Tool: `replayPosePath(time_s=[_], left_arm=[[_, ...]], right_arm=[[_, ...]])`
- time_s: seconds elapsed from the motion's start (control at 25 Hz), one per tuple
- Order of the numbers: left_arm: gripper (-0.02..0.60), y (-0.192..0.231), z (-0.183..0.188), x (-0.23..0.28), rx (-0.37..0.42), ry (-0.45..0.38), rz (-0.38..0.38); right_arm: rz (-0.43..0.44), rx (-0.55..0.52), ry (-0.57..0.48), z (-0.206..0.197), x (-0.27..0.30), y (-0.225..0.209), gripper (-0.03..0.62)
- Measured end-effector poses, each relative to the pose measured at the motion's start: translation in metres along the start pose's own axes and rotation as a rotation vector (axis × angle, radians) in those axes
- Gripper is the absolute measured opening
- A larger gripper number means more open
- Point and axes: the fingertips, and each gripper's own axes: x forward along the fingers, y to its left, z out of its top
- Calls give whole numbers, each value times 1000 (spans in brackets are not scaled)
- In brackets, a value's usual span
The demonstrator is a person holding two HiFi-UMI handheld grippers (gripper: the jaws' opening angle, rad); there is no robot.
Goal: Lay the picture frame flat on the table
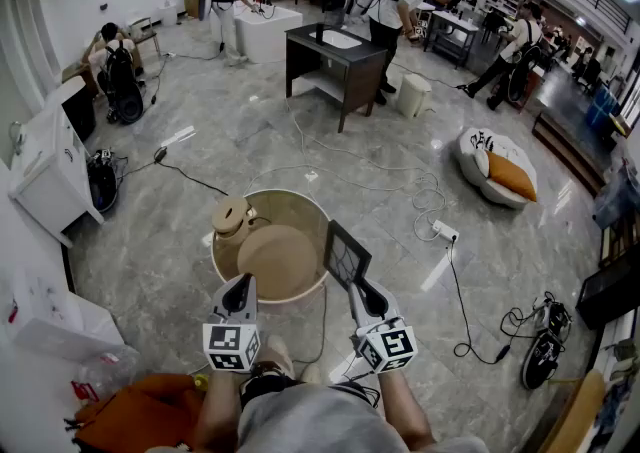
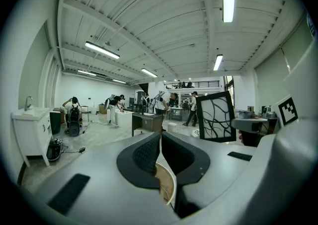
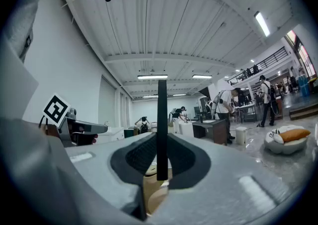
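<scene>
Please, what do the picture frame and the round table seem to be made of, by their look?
The picture frame has a thin, dark, matte border, perhaps wood or plastic. Its pale panel with black branching lines may be glass or a print. The round table has a smooth tan top and a paler rim, probably wood or laminate, though the look leaves this open.

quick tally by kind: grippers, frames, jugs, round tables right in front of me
grippers: 2 (left gripper, right gripper)
frame: 1
jug: 1
table: 1
total: 5
</scene>
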Motion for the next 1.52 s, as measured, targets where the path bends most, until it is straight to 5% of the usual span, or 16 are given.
replayPosePath(time_s=[0.68,1.08,1.52], left_arm=[[29,-23,0,17,15,13,-16],[29,-36,0,96,21,49,-76],[29,-1,22,209,4,74,-55]], right_arm=[[-7,33,-11,-3,-8,-25,60],[-53,43,13,-11,24,-79,60],[-28,49,52,-4,131,-139,60]])
